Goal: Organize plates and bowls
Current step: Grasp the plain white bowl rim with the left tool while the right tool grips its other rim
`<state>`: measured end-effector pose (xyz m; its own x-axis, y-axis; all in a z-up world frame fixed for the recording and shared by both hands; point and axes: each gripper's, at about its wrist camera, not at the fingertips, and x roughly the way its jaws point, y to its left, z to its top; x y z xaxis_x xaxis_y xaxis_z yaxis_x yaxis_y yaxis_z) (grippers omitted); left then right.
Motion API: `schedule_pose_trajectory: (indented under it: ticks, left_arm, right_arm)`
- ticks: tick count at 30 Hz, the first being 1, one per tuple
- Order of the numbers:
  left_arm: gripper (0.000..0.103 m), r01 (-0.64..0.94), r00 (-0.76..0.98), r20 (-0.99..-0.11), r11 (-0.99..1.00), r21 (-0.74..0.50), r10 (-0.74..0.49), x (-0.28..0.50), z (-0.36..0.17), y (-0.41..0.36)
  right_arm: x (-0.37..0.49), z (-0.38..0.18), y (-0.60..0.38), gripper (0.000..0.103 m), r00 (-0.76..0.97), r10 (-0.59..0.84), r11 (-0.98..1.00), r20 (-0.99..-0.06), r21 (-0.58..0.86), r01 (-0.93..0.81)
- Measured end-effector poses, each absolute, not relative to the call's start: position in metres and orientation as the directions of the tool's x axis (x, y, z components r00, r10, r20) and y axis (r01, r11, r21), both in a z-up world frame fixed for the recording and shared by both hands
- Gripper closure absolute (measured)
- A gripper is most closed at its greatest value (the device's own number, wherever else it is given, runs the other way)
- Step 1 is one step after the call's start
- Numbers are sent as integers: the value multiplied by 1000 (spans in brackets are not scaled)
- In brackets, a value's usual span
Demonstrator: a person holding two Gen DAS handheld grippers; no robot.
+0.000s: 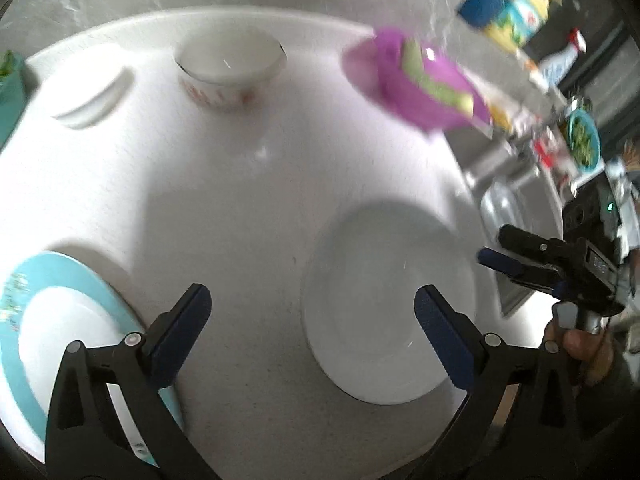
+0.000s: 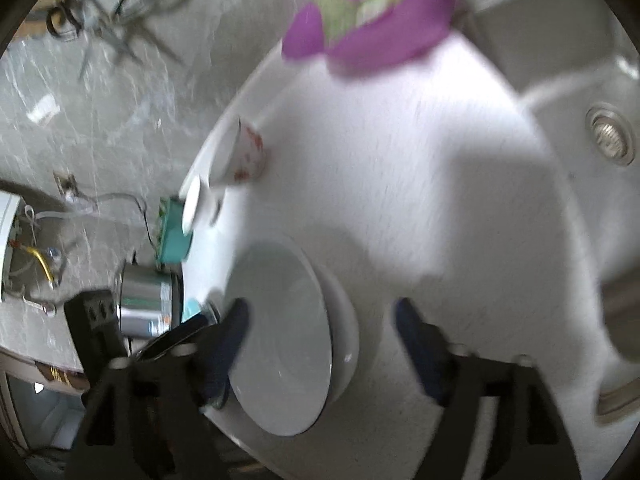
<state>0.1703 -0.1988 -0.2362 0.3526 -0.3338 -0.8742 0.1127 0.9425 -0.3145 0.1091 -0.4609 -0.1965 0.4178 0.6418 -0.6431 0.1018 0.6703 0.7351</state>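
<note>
The right gripper (image 2: 322,320) hung with its jaws spread wide and empty over a white plate (image 2: 284,340) at the near edge of the white counter (image 2: 420,184). A purple bowl (image 2: 372,20) sat at the far edge, and a red-patterned white bowl (image 2: 240,152) sat by the left edge.

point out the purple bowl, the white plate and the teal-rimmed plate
purple bowl (image 1: 420,80), left wrist view, on its tilted inner wall
white plate (image 1: 384,304), left wrist view, on its centre well
teal-rimmed plate (image 1: 52,272), left wrist view, on its teal rim

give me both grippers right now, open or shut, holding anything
left gripper: open, nothing between its fingers.
right gripper: open, holding nothing; the white plate lies below the gap.
</note>
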Motion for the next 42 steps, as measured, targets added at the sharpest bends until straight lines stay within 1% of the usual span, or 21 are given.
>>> schedule_pose_trajectory:
  ticks: [1,3,5,8,9,10,13,15,17,19,20,21,22,25,29,31,34,37,42]
  left_arm:
    - [0,94,362,-867,939,-331,-342,173,-227,-188]
    - [0,68,400,-844,930,-362,-358,179,-205,-162]
    - [0,71,454,-821,933,-353,-345,184,-183,-138]
    - [0,76,535,-804,962,-261,-261,202,-150,-90]
    - [0,71,542,-805,967,-244,-243,211,-145,-76]
    - [0,62,548,-806,973,-224,-221,220,-141,-60]
    - [0,29,570,-804,982,-188,-171,248,-137,-8]
    - [0,2,557,-817,984,-176,-148,271,-142,27]
    - [0,-1,552,-822,986,-165,-137,291,-150,55]
    - [0,-1,527,-841,990,-140,-119,313,-166,80]
    - [0,-5,510,-852,990,-138,-117,323,-175,90]
    - [0,-1,499,-857,989,-145,-125,330,-183,102]
    - [0,12,488,-862,988,-151,-138,339,-191,108]
    - [0,43,452,-877,986,-164,-165,359,-216,114]
    - [1,83,407,-893,981,-176,-195,379,-244,115]
    - [1,100,391,-900,981,-168,-195,384,-254,112]
    - [1,116,381,-905,981,-154,-187,391,-266,114]
    - [1,127,372,-912,983,-135,-173,398,-274,112]
    - [2,140,359,-916,981,-138,-180,410,-287,108]
  right_arm:
    - [112,-188,-468,8,442,631,671,-638,734,101]
    - [120,-172,-473,7,478,617,672,-624,735,91]
    - [132,-152,-470,7,510,619,669,-597,741,56]
    - [153,-121,-447,5,535,643,659,-547,752,-23]
    - [162,-111,-433,1,536,663,646,-523,762,-55]
    - [171,-101,-417,0,536,676,639,-505,764,-85]
    - [197,-78,-359,0,519,704,637,-485,754,-160]
    - [215,-69,-326,0,497,721,630,-482,755,-181]
    - [236,-66,-283,0,465,722,647,-512,738,-191]
    - [256,-72,-237,0,424,709,679,-563,708,-195]
    - [263,-76,-220,1,400,707,688,-584,698,-198]
    - [270,-81,-202,6,377,701,699,-605,687,-197]
    - [277,-87,-183,8,357,696,708,-623,678,-198]
    - [293,-111,-141,12,313,648,757,-694,630,-171]
    - [306,-142,-121,14,274,579,812,-768,573,-111]
    - [314,-153,-109,18,250,542,839,-803,535,-101]
    - [324,-168,-100,20,223,490,871,-843,482,-90]
    - [333,-182,-96,21,200,453,890,-869,451,-61]
    - [342,-194,-84,22,188,444,895,-876,442,-55]
